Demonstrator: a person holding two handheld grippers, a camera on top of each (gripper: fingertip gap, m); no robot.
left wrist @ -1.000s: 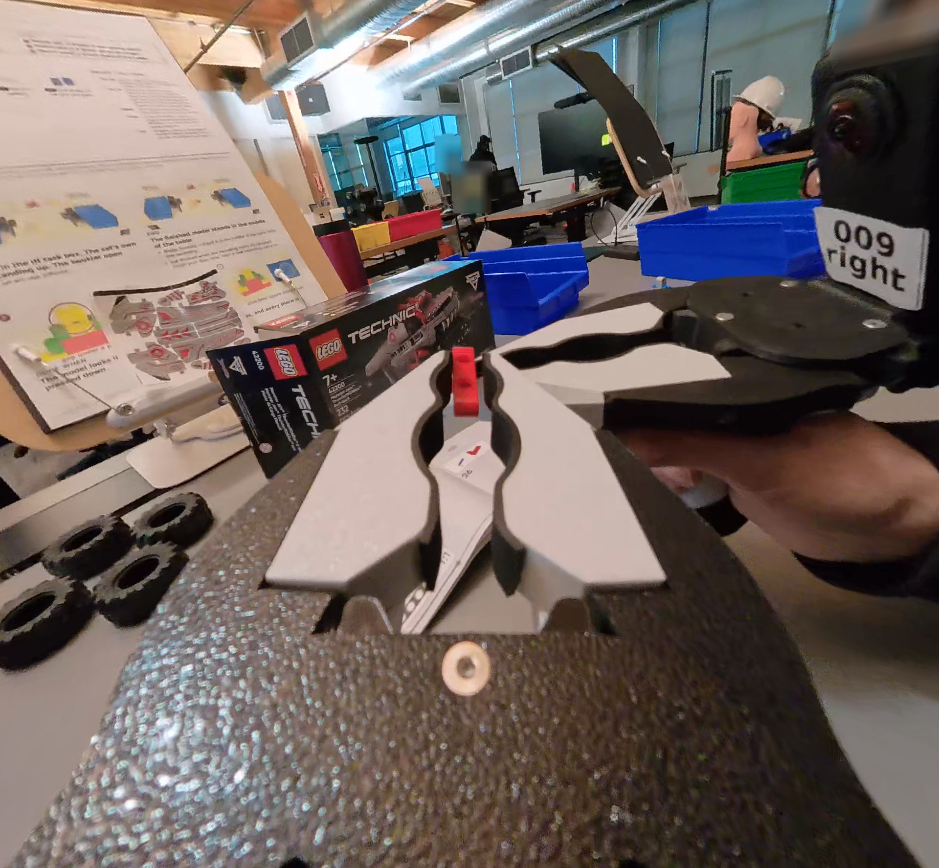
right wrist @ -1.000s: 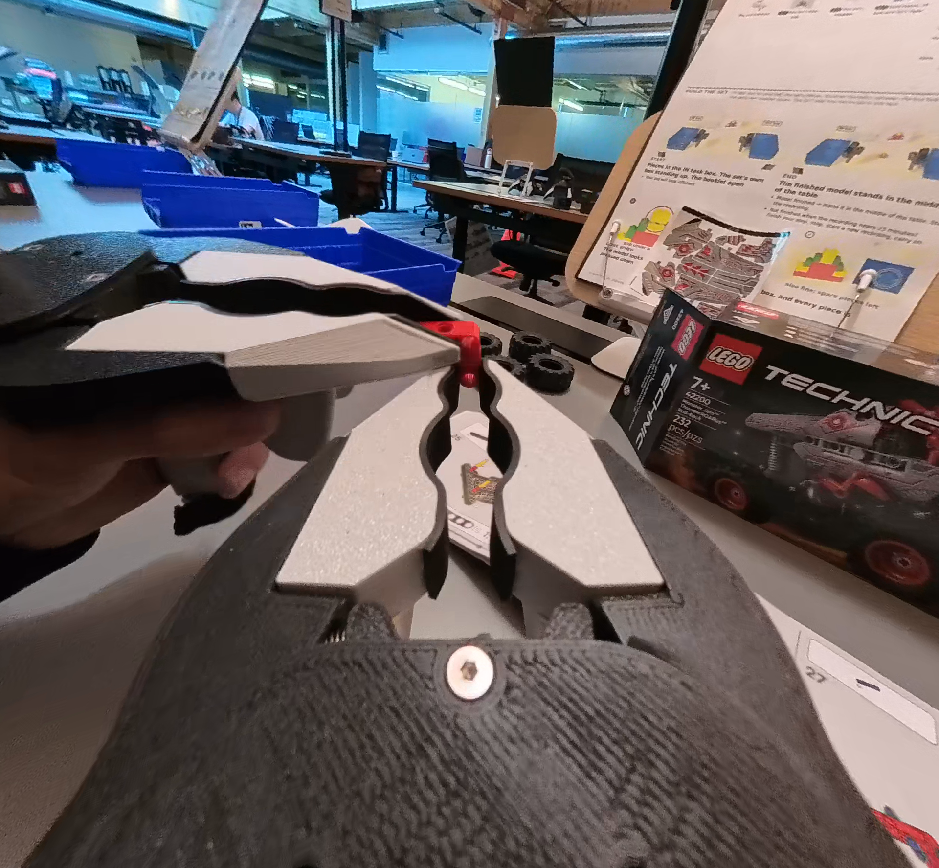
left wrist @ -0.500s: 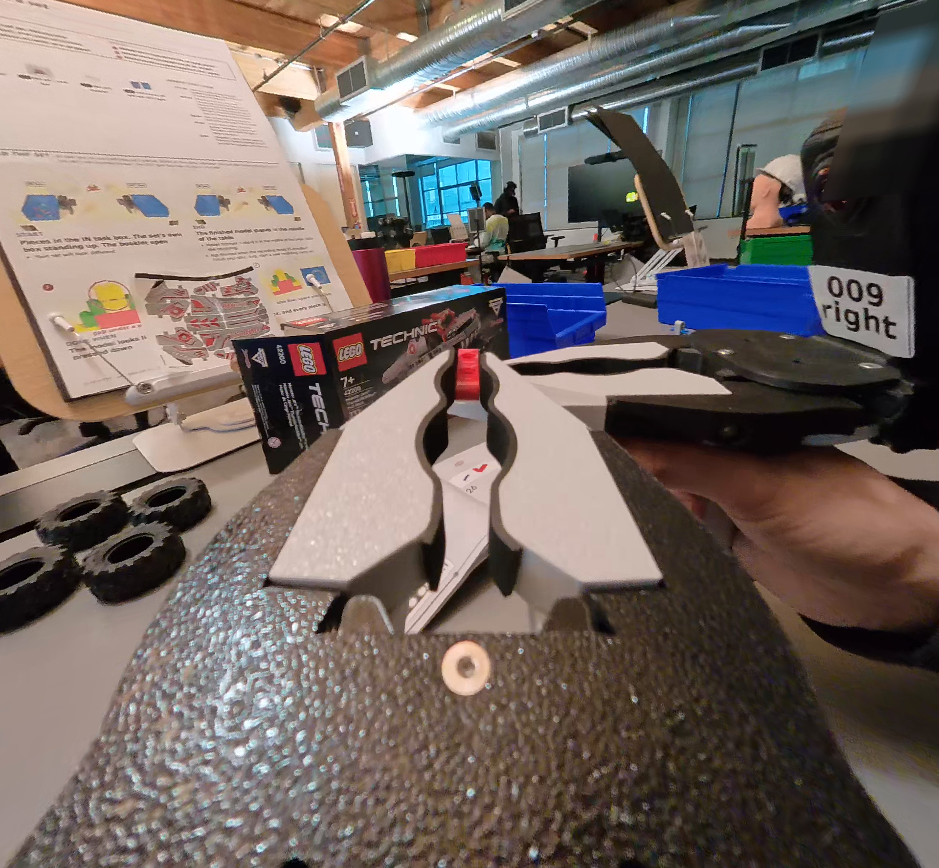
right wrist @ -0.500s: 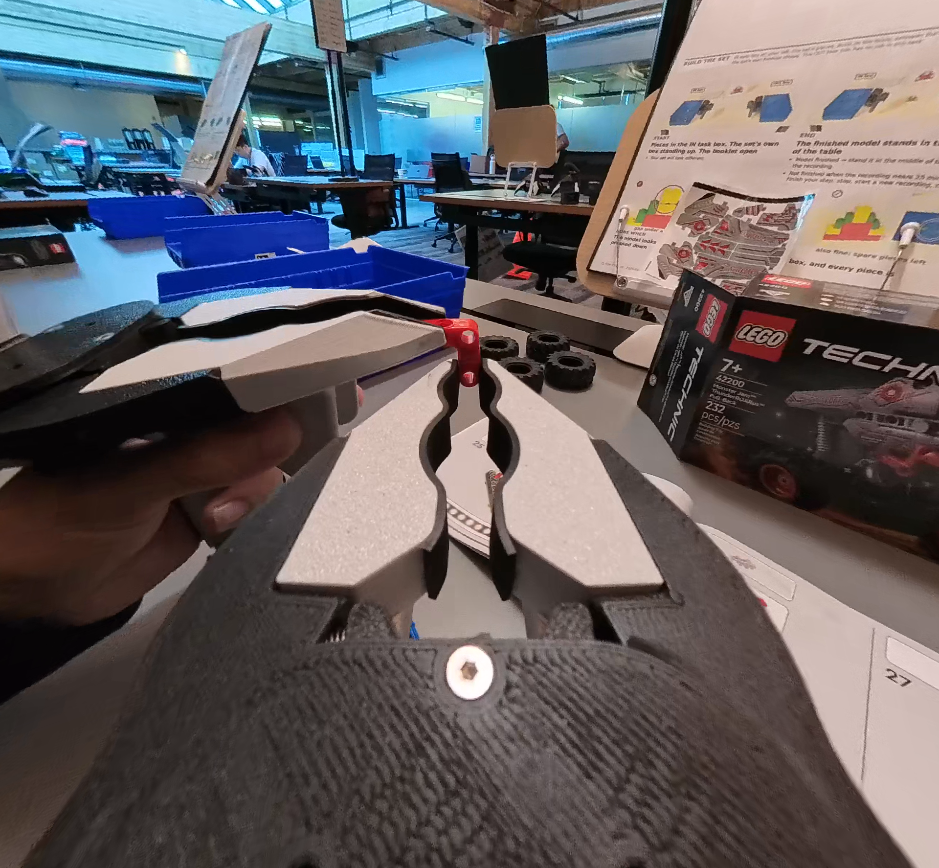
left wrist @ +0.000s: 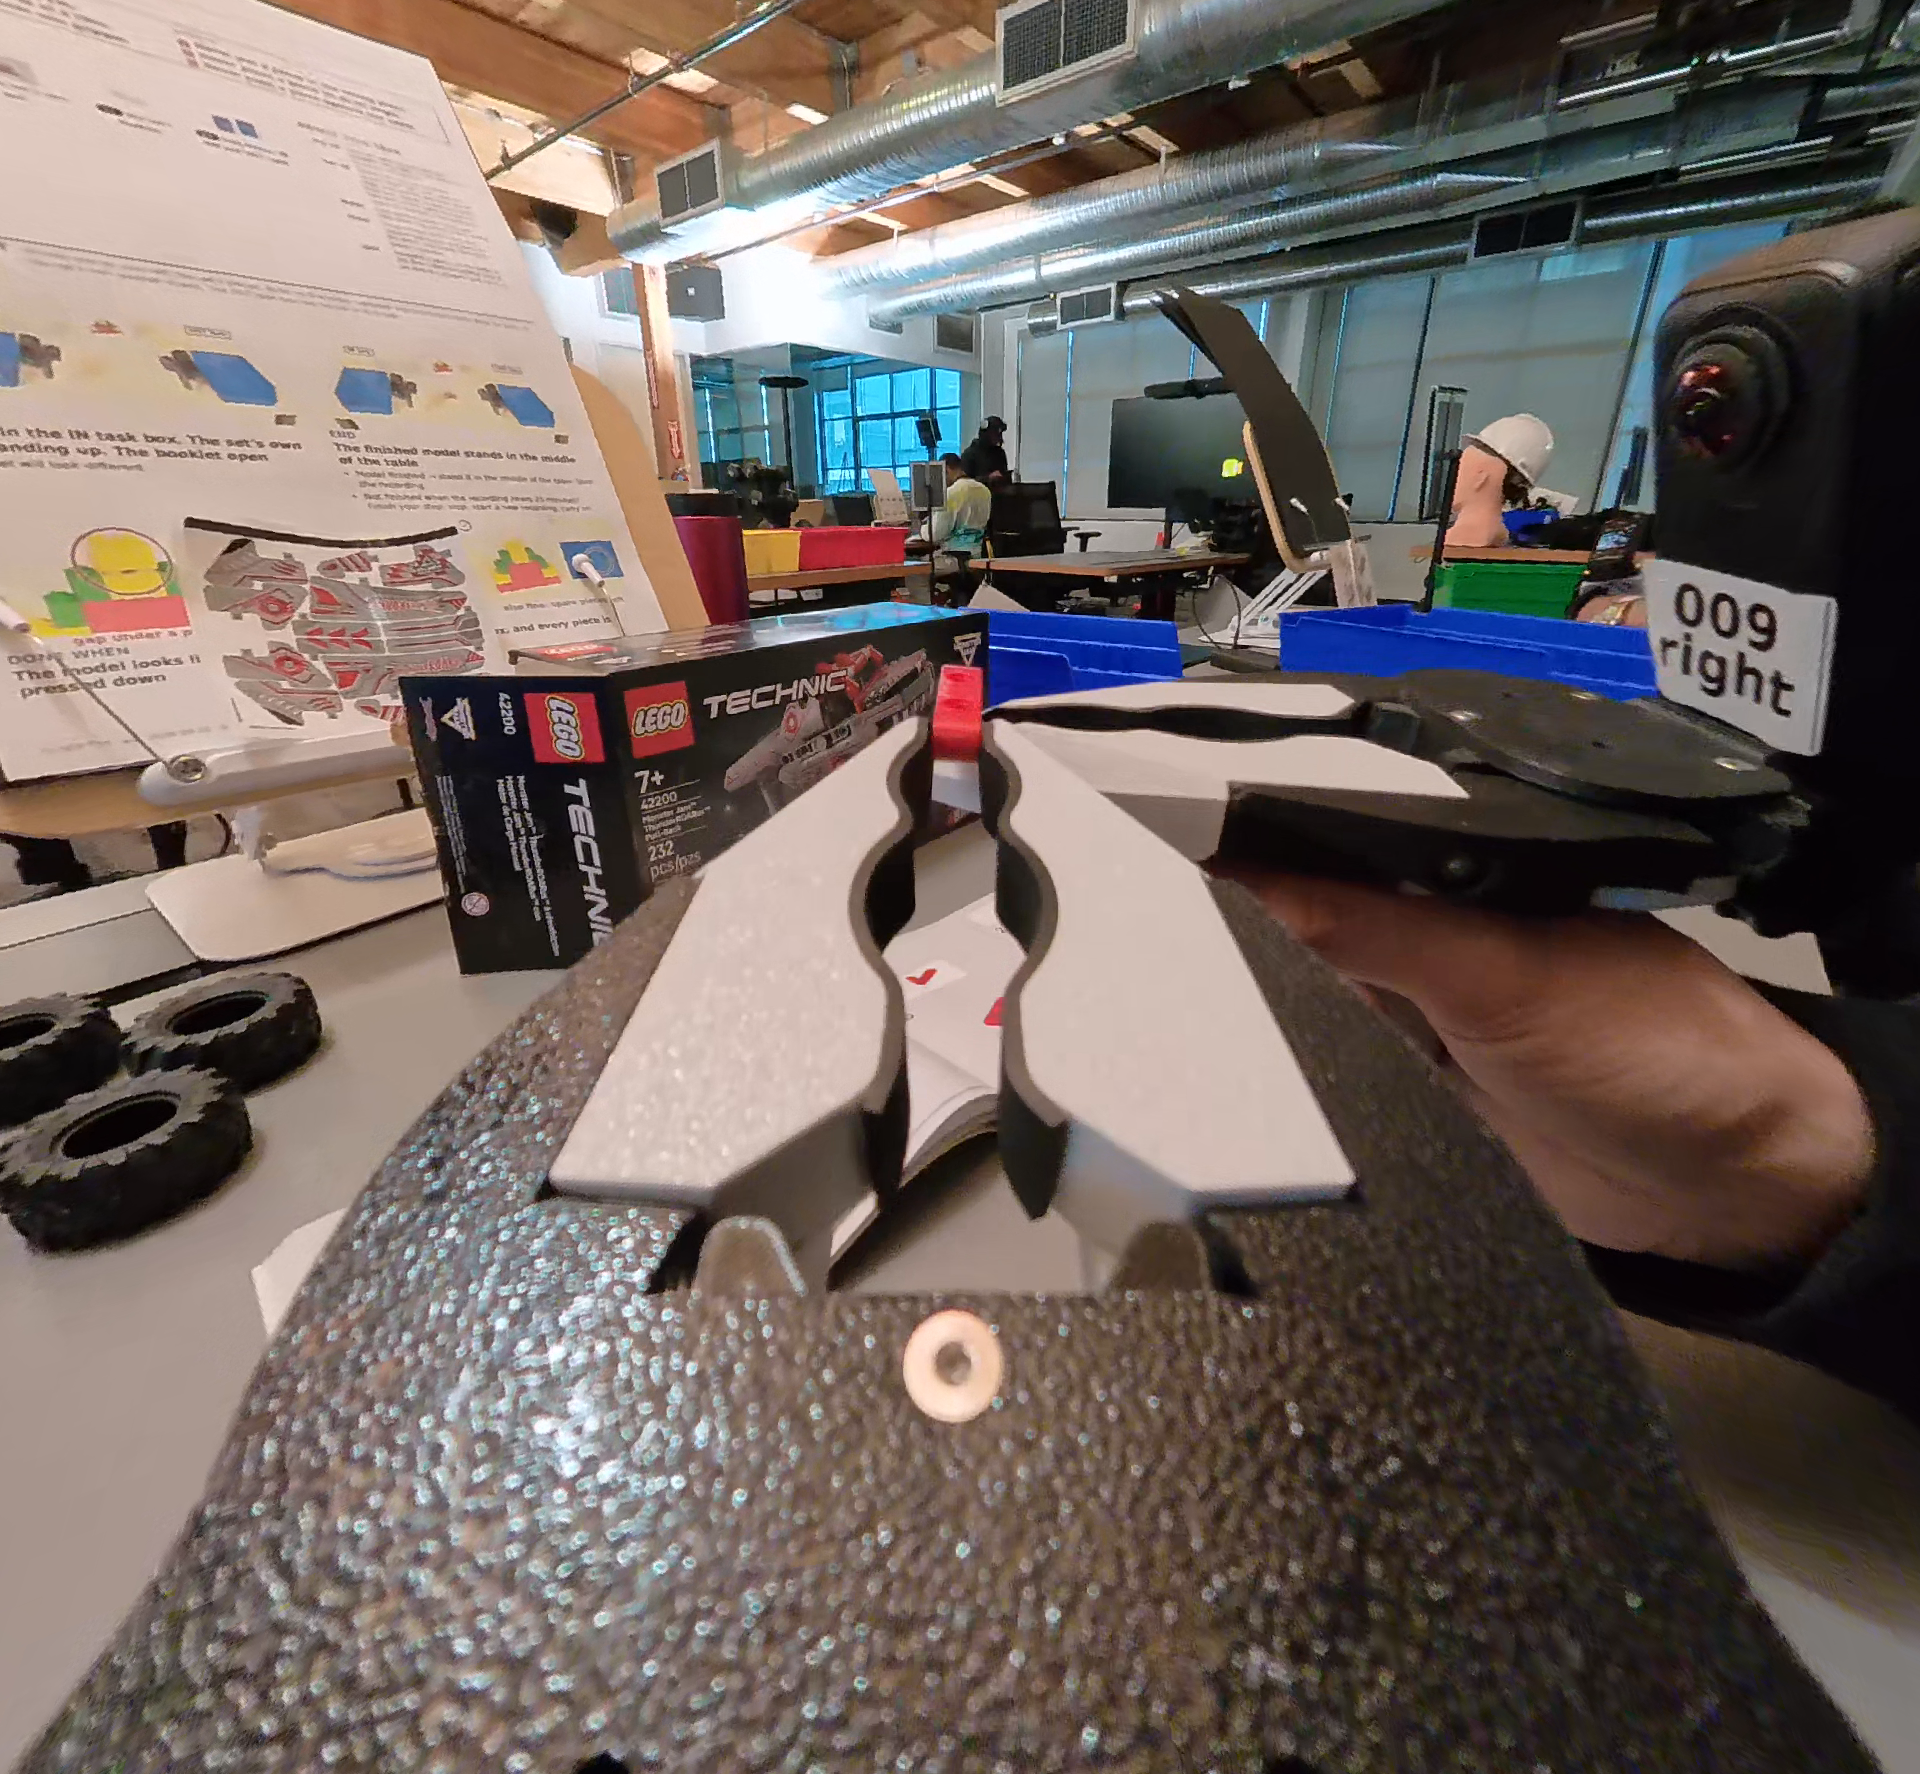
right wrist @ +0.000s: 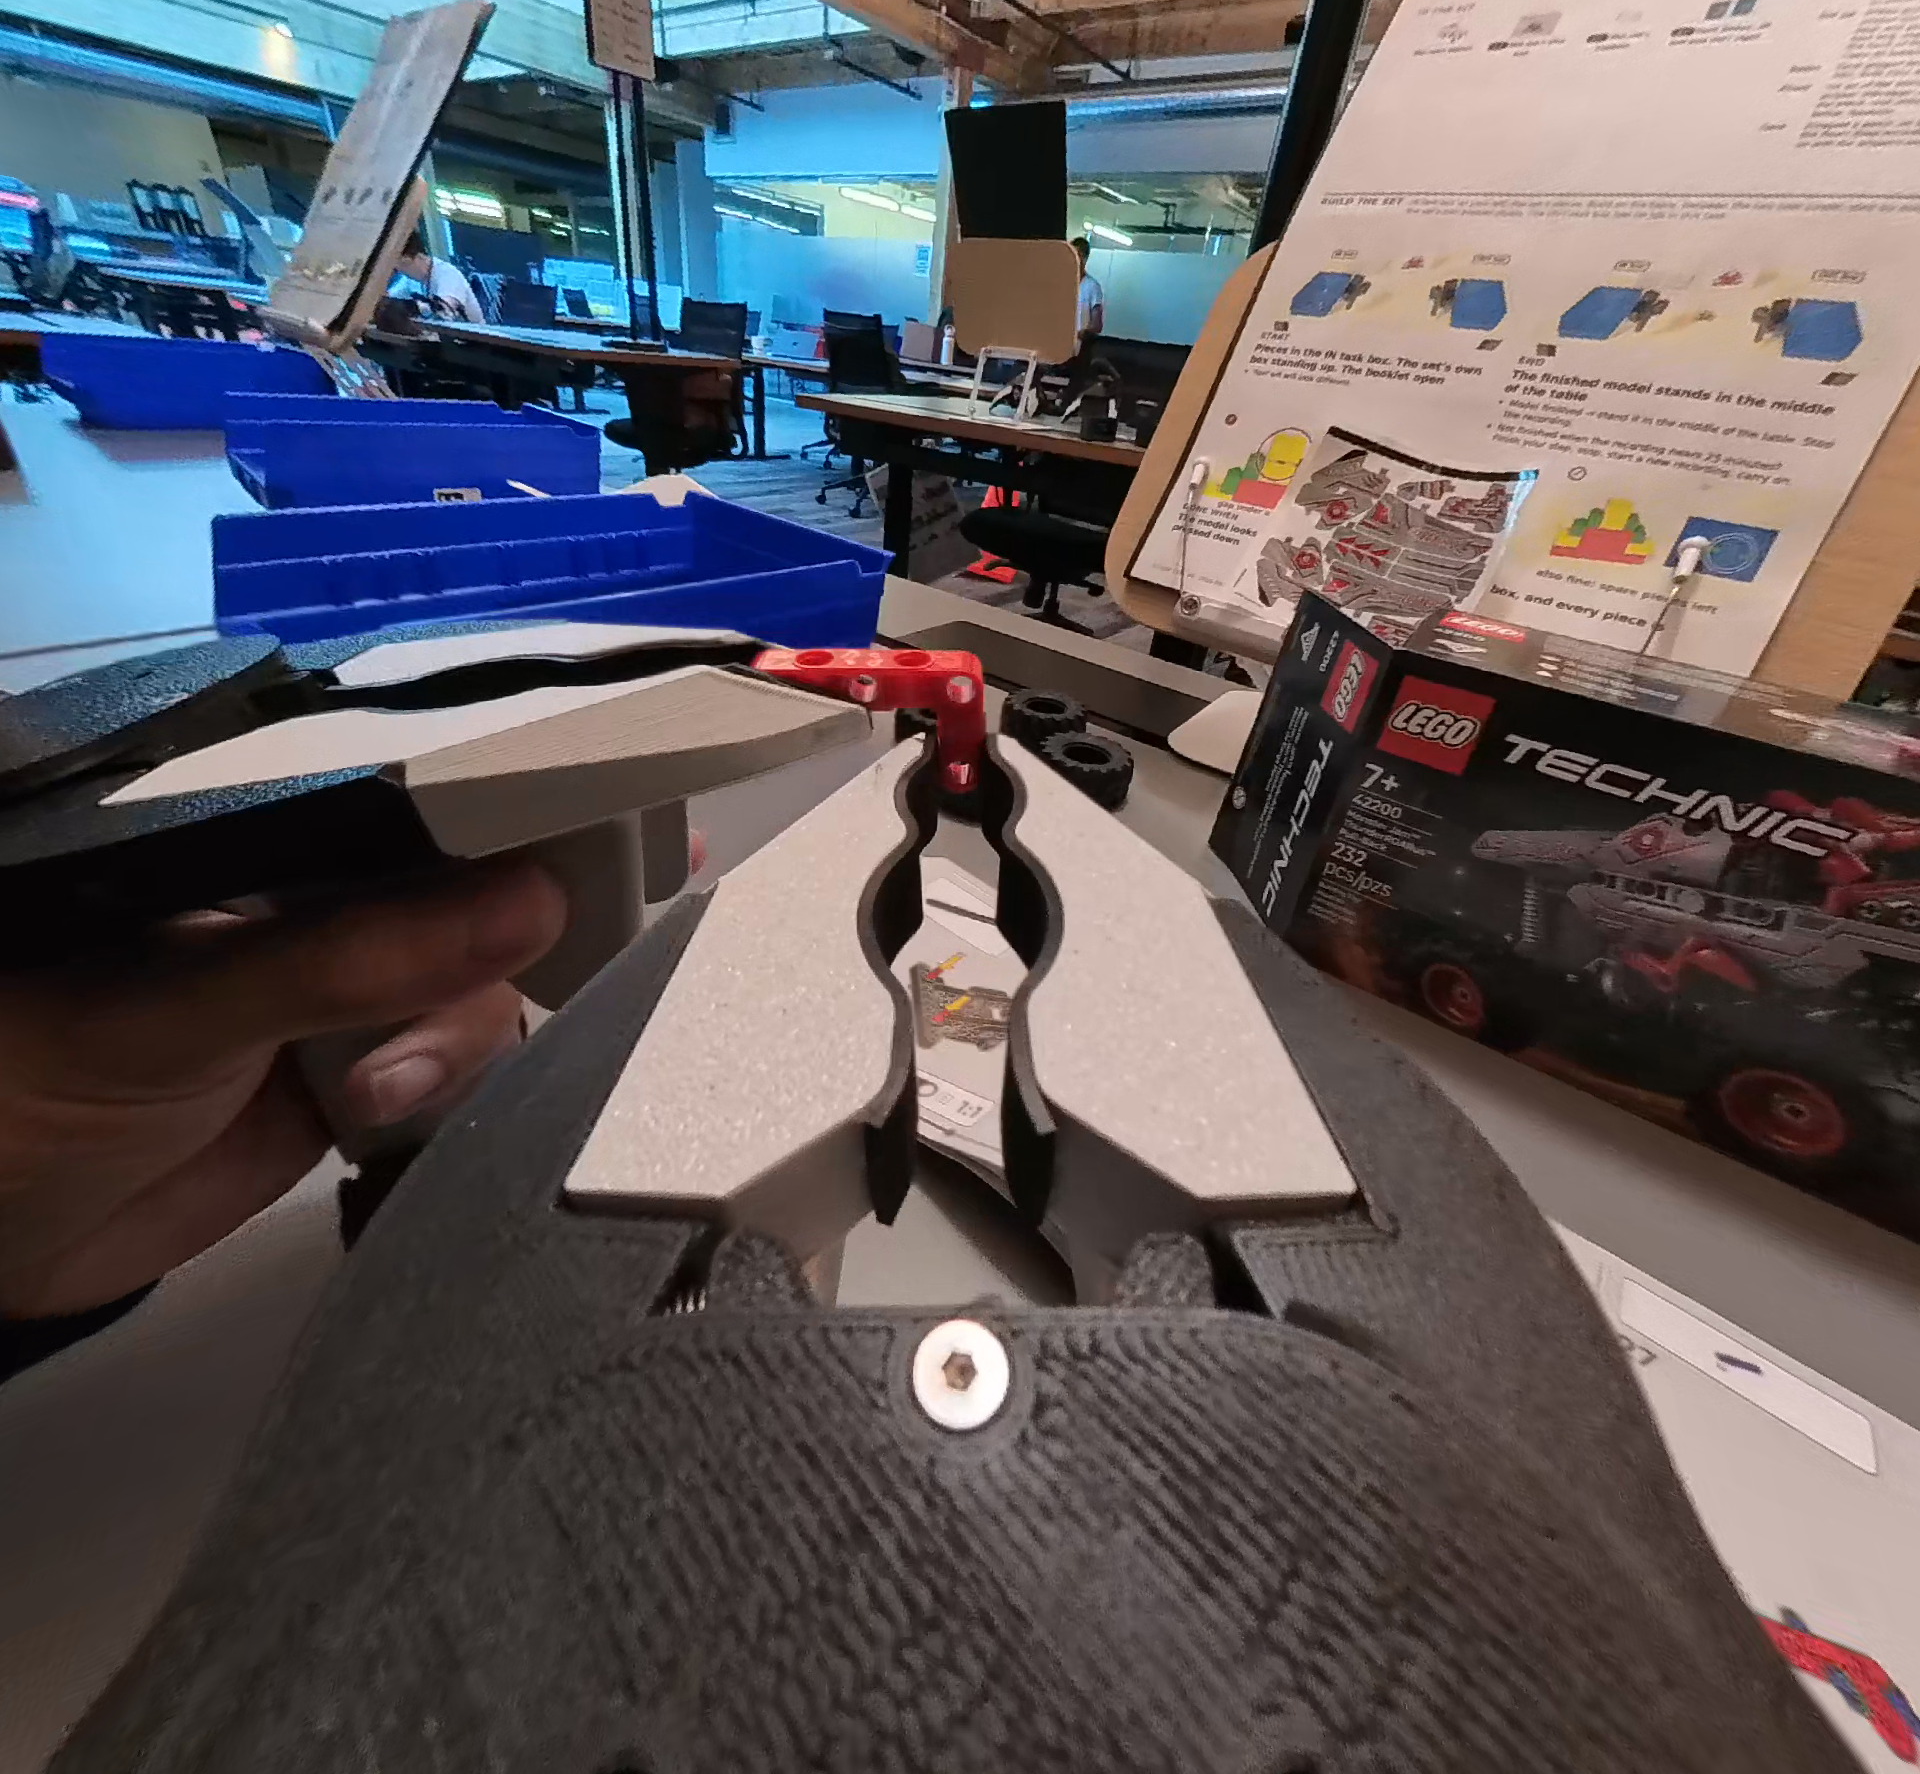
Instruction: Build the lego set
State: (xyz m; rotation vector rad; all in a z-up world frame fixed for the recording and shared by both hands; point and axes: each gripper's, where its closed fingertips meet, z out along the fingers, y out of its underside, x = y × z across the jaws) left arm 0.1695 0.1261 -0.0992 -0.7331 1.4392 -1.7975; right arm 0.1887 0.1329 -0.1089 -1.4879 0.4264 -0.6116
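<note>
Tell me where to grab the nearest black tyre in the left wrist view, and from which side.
Probably grip the nearest tyre across its outer tread, coming down from above. It lies flat, hole facing up, so the treaded sides are exposed; neighbouring tyres crowd its far side.

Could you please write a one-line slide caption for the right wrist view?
Both grippers, right and left, pinch one red L-shaped piece above the table, beside the set's box.
</note>
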